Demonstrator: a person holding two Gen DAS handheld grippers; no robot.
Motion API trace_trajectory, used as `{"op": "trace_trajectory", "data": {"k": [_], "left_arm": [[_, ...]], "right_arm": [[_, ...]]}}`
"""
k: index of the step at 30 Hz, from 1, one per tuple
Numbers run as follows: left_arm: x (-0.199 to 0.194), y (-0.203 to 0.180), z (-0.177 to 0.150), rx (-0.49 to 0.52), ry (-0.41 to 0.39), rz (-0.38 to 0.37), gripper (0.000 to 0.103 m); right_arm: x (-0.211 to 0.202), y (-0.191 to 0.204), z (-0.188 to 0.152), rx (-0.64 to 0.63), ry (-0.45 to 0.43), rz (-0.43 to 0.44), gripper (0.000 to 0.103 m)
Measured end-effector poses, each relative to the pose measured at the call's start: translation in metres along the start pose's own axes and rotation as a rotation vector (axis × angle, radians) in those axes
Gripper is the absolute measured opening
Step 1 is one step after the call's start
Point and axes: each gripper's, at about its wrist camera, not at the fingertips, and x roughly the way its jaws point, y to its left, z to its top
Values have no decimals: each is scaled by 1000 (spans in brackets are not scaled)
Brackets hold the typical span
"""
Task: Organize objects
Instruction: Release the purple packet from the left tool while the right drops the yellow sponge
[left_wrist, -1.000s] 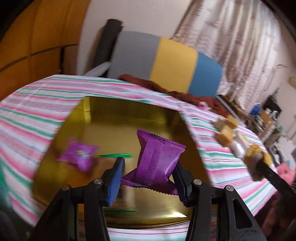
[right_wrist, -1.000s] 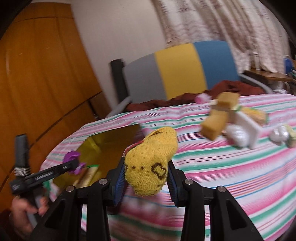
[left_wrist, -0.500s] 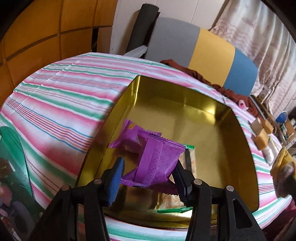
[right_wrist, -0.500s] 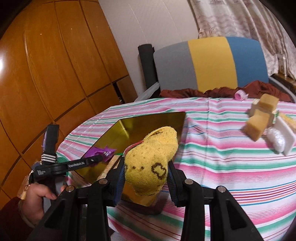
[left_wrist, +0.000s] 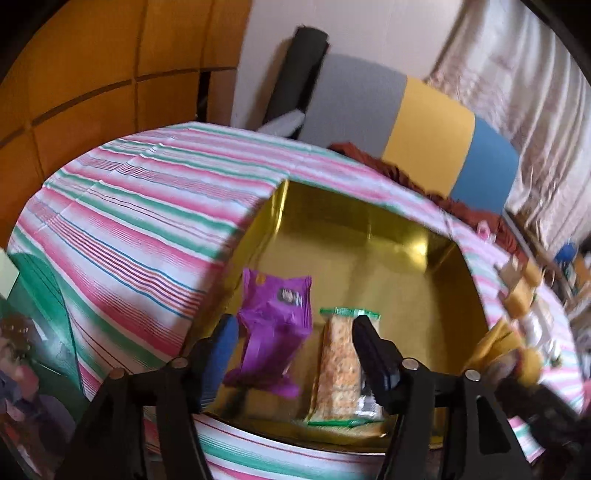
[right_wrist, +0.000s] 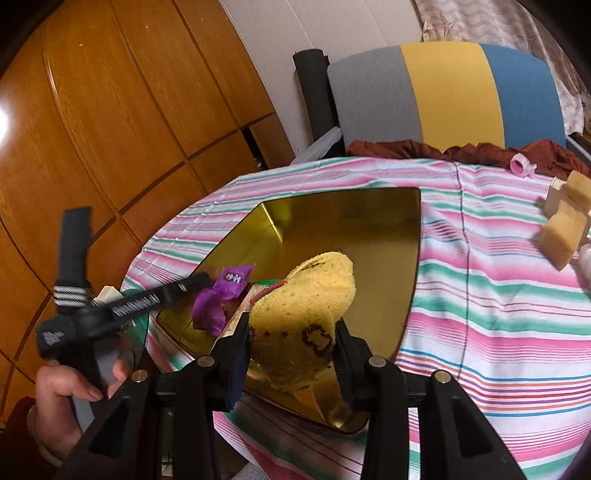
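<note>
A gold tray (left_wrist: 369, 236) sits on the striped tablecloth. My left gripper (left_wrist: 295, 343) hovers over its near left corner with its jaws opening. A purple snack packet (left_wrist: 273, 325) lies loose between the fingers, and neither pad presses on it. Beside the packet, a clear cracker bar packet (left_wrist: 338, 362) with green ends lies in the tray. My right gripper (right_wrist: 291, 339) is shut on a yellow knitted sock (right_wrist: 306, 321) over the near edge of the tray (right_wrist: 369, 236). In that view, purple packets (right_wrist: 221, 291) sit by the left gripper's fingertip (right_wrist: 199, 280).
Yellow sponge blocks (right_wrist: 565, 229) and a pink clip (right_wrist: 521, 166) lie at the table's far right. A grey, yellow and blue chair back (right_wrist: 443, 92) with a brown cloth (right_wrist: 461, 151) stands behind the table. Wood panelling (right_wrist: 110, 110) is on the left.
The left jaws have spread and the purple packet has left their grip, dropping into the tray's near left corner. The right gripper has carried the sock leftward, over the tray.
</note>
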Motion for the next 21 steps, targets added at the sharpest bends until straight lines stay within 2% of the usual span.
{"op": "trace_trajectory", "data": {"k": [1,3,7,13,16,21], "left_arm": [[-6,3,2,-24,-30,3,83],[-15,6,5,-53,-74,13,92],[-29,9,11,-76,-139,37,99],[-33,11,12,-89,-149,34,100],[-32,10,12,-96,-145,29,100],[-33,7,10,-95,-144,19,100]], "right_arm": [[4,0,0,3,13,1,40],[9,0,0,5,26,-2,40],[22,2,-1,8,64,-5,41],[41,4,-3,40,119,16,43],[45,13,-5,4,144,22,50],[33,17,-6,-5,107,25,55]]}}
